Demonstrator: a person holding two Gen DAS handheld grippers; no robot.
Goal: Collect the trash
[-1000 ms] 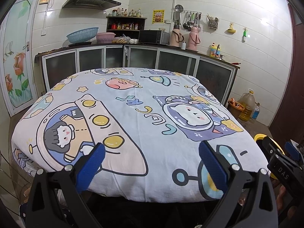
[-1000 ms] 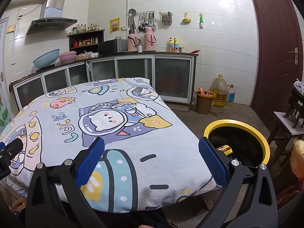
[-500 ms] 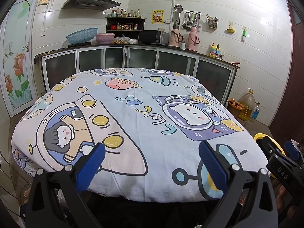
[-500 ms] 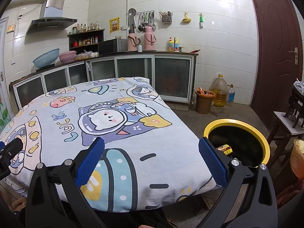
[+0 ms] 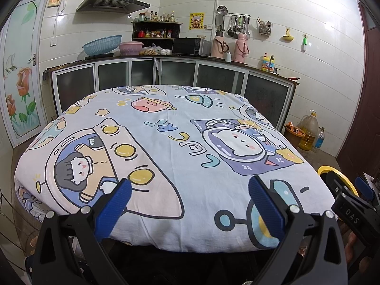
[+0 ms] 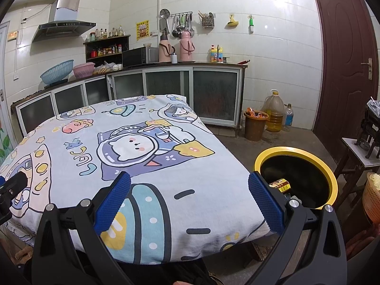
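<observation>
A round table under a cartoon-print cloth [image 5: 166, 142] [image 6: 142, 161] fills both views, and no loose trash shows on it. My left gripper [image 5: 188, 204] hangs open over the table's near edge with nothing between its blue pads. My right gripper [image 6: 188, 200] is open too, over the near right edge. A black bin with a yellow rim [image 6: 296, 166] stands on the floor right of the table, with a gold-and-brown wrapper [image 6: 281, 185] inside it. The bin's rim [image 5: 323, 169] peeks out behind the right gripper's body in the left wrist view.
Kitchen cabinets [image 6: 190, 90] run along the far wall with a microwave, flasks and basins on top. A brown bucket [image 6: 255, 125] and an oil jug [image 6: 274, 111] stand by the wall. A small stool [image 6: 356, 156] and an orange basket [image 6: 372, 197] are at the right, near a dark red door [image 6: 349, 54].
</observation>
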